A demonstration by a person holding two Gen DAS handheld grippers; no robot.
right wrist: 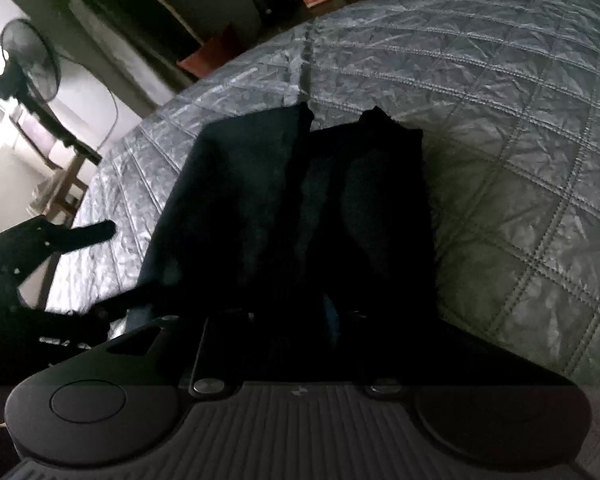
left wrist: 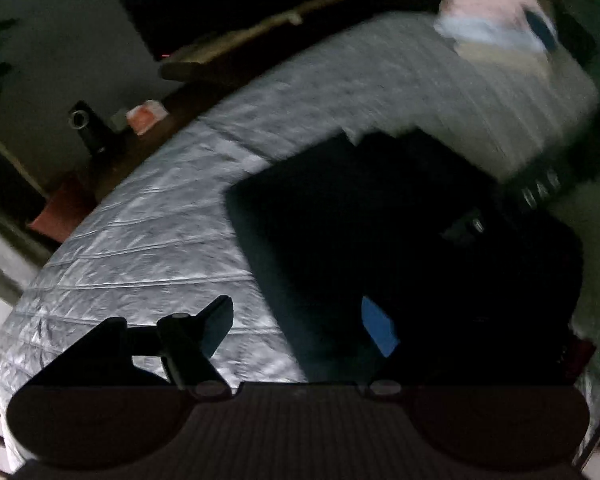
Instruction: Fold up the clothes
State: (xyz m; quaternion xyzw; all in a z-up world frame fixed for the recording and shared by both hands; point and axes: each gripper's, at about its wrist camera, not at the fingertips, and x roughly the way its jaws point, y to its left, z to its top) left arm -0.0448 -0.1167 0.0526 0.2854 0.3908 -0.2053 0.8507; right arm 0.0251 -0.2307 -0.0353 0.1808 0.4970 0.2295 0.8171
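Dark garment (right wrist: pixel 300 208) flat on quilted bed cover (right wrist: pixel 500 120), folded pile (left wrist: pixel 496 28) far off at one o'clock. Left hand-held gripper (left wrist: pixel 300 328) open, empty, over garment's edge. Right hand-held gripper (right wrist: pixel 276 340) partly open; grip impossible to tell in the dark.

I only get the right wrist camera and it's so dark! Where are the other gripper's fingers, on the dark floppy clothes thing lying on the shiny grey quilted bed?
Observer: In the left wrist view the left gripper is open. One finger is over the dark garment, the other over the silver-grey quilted bed cover.
Operator: Is it pinching anything?
Observer: Nothing looks pinched. The garment's edge just lies under the gap.
Operator: Are there more clothes?
Observer: Yes, a blurry pile of pink and pale blue clothes sits at the bed's far corner.
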